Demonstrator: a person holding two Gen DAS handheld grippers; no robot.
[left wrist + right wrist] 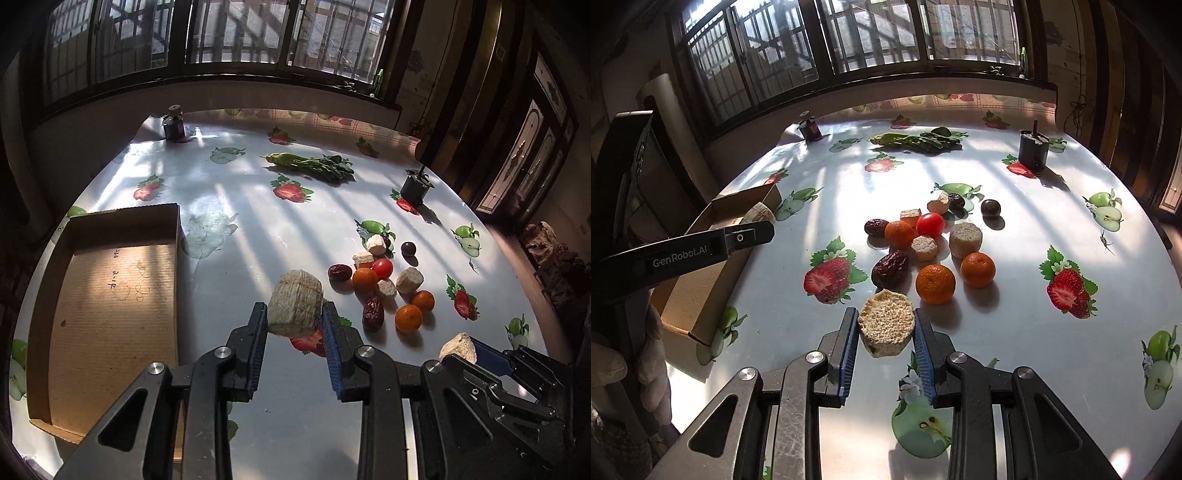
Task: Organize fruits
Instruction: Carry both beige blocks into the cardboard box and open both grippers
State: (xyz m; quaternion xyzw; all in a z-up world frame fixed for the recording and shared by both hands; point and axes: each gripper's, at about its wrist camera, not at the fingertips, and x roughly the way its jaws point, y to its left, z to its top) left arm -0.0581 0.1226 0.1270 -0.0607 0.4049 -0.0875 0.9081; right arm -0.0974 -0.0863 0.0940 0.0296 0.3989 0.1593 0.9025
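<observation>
Both grippers clamp pale, fibrous stubs between blue ribbed pads. Left gripper [294, 317] squeezes a chunky cut cylinder [295, 308] with a striated, straw-like side, held above the glossy desk [258, 229] at lower centre of its view, just right of the shallow corrugated cardboard box [110, 295]. Right gripper [885, 330] pinches a rounder plug [886, 323] with a crumbly, grainy cut face turned toward the camera, low at centre frame. Beyond it lies the heap: smooth dimpled oranges [935, 283], wrinkled dark dates [889, 268], a shiny cherry tomato [930, 224] and more pithy stubs [965, 240], mostly touching. Far back rest leafy greens [918, 139]. At left edge, a gloved hand [613, 365] grips the other tool's handle.
</observation>
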